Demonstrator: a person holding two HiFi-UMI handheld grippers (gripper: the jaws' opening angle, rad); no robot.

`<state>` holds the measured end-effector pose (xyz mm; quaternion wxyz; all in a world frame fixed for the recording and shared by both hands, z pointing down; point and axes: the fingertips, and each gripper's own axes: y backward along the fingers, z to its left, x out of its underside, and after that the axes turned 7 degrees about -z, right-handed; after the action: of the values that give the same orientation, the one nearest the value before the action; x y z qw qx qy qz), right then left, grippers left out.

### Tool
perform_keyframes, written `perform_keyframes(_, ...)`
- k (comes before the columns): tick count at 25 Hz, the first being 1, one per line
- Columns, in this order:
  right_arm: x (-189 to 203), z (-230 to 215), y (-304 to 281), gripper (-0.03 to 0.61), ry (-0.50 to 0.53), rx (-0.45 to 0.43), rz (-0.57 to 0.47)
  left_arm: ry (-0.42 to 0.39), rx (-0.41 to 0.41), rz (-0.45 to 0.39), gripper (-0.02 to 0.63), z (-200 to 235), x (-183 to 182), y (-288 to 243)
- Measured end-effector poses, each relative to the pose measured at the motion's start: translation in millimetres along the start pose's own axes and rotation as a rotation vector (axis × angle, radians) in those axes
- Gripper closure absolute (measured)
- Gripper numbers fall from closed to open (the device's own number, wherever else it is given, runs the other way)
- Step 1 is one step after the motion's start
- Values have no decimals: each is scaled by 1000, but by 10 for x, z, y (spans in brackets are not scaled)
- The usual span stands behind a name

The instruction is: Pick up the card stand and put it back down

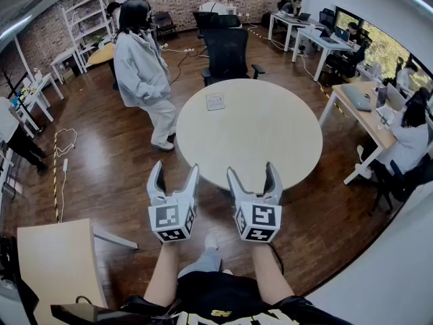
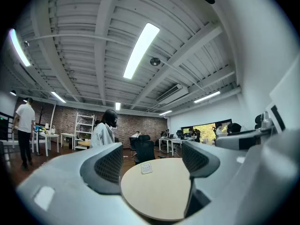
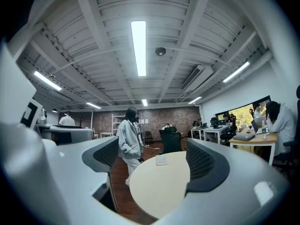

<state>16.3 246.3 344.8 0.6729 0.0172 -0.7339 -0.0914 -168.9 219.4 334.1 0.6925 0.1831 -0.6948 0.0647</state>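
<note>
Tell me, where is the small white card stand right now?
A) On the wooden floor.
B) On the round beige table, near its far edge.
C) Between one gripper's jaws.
B: the small white card stand rests on the round beige table toward its far edge, by the black office chair.

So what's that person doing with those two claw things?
A person is holding a gripper in each hand in front of a round table. The left gripper and the right gripper are both open and empty, pointing level by the table's near edge. The card stand sits on the far side, not picked up yet. Someone in grey clothes stands beside the table.
</note>
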Motion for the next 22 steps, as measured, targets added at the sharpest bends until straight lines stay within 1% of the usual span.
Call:
perform_keyframes(3, 37, -29, -241, 132, 26, 17, 6, 9, 6, -7, 216, 63, 41, -235)
perform_keyframes(8, -23, -9, -774, 132, 43, 6, -9, 4, -1, -26, 216, 333, -5, -756)
perform_keyframes(15, -48, 145, -1527, 132, 65, -29, -14, 12, 18, -45, 216, 682, 37, -1362)
perform_keyframes(19, 45, 297, -1907, 132, 71, -63, 4, 36, 8, -39, 216, 923, 132, -1622)
perform_keyframes(22, 153, 383, -2122, 132, 64, -74, 15, 45, 21, -26, 216, 1051, 241, -1771)
